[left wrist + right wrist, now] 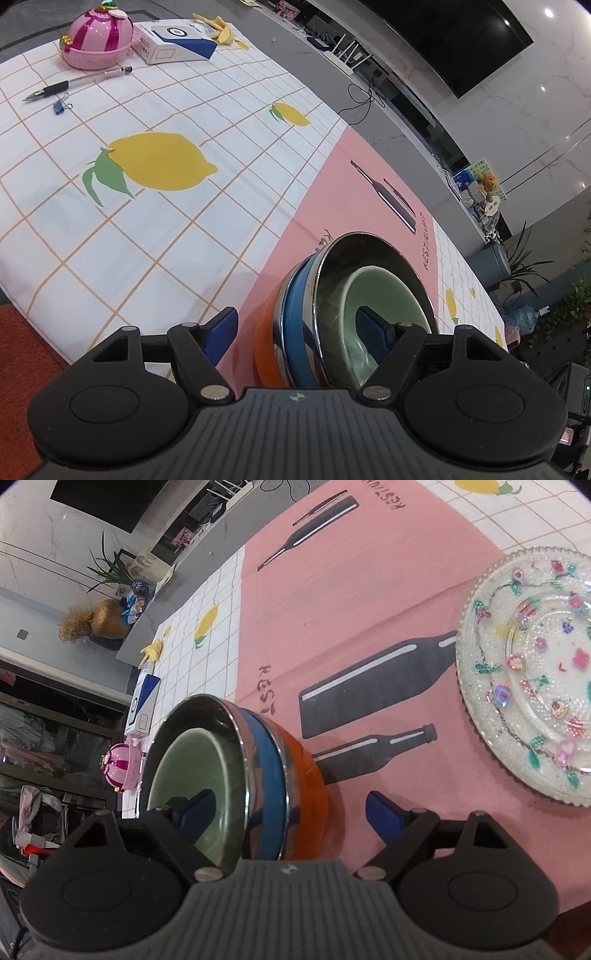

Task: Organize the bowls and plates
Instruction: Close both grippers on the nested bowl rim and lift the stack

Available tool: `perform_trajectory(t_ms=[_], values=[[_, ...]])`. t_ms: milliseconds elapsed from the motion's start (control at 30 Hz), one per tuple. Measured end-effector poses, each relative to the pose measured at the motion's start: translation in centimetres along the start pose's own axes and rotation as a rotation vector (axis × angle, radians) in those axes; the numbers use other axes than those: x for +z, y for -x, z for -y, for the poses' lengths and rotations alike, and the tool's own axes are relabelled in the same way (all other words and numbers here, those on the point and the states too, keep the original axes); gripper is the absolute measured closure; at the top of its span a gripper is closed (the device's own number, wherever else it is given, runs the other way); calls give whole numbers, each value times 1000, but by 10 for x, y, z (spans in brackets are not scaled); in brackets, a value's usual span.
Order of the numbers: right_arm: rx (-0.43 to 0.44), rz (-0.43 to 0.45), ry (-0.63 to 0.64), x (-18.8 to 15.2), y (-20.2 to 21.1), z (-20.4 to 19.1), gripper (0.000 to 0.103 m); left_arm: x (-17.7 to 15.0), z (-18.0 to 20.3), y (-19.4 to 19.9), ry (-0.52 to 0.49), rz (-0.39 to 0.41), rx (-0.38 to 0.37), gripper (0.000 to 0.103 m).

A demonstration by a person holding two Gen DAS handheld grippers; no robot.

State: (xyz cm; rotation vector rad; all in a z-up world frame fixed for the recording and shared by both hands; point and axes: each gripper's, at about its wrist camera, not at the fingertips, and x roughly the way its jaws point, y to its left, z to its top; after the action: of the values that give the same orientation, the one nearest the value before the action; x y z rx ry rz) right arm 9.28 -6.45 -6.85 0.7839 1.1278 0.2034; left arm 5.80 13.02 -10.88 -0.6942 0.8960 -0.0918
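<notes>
Both claws straddle the bowl stack's rim on the pink mat.

Left wrist view: we see the left claw [299,332] wide open, gripping nothing, one finger inside the green bowl [384,295], one outside the stack; closing unevenly could tip the nest, whose base is cut off. Right wrist view: the right claw [291,812] is wide too, pads clear of the steel bowl [236,738]; the glass plate [528,672] runs off-frame.

nested bowl stack [295,325] beside patterned glass plate [532,672] on pink mat.
</notes>
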Motion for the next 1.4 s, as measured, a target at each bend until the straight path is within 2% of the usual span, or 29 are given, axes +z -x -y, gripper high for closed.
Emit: perform_trajectory(t_ms=[200, 300, 367, 467, 533, 767, 967, 1400], values=[[11, 0, 10, 3, -3, 1, 24, 0, -5, -8, 19, -20, -13, 25], [5, 2, 5, 4, -5, 3, 33, -1, -5, -12, 16, -26, -5, 28], [10, -5, -9, 5, -6, 5, 38, -1, -6, -15, 20, -38, -13, 40], [53, -13, -25, 4, -5, 10, 48, -2, -6, -15, 26, -44, -25, 47], [60, -9, -19, 4, -5, 8, 49, -2, -4, -14, 10, -43, -13, 48], [42, 10, 18, 0, -2, 3, 54, -3, 1, -10, -14, -26, -3, 49], [71, 26, 13, 0, 12, 0, 54, -4, 16, 4, -44, -6, -2, 49], [74, 107, -13, 0, 82, 27, 54, -29, 75, 11, -120, -27, -57, 50]])
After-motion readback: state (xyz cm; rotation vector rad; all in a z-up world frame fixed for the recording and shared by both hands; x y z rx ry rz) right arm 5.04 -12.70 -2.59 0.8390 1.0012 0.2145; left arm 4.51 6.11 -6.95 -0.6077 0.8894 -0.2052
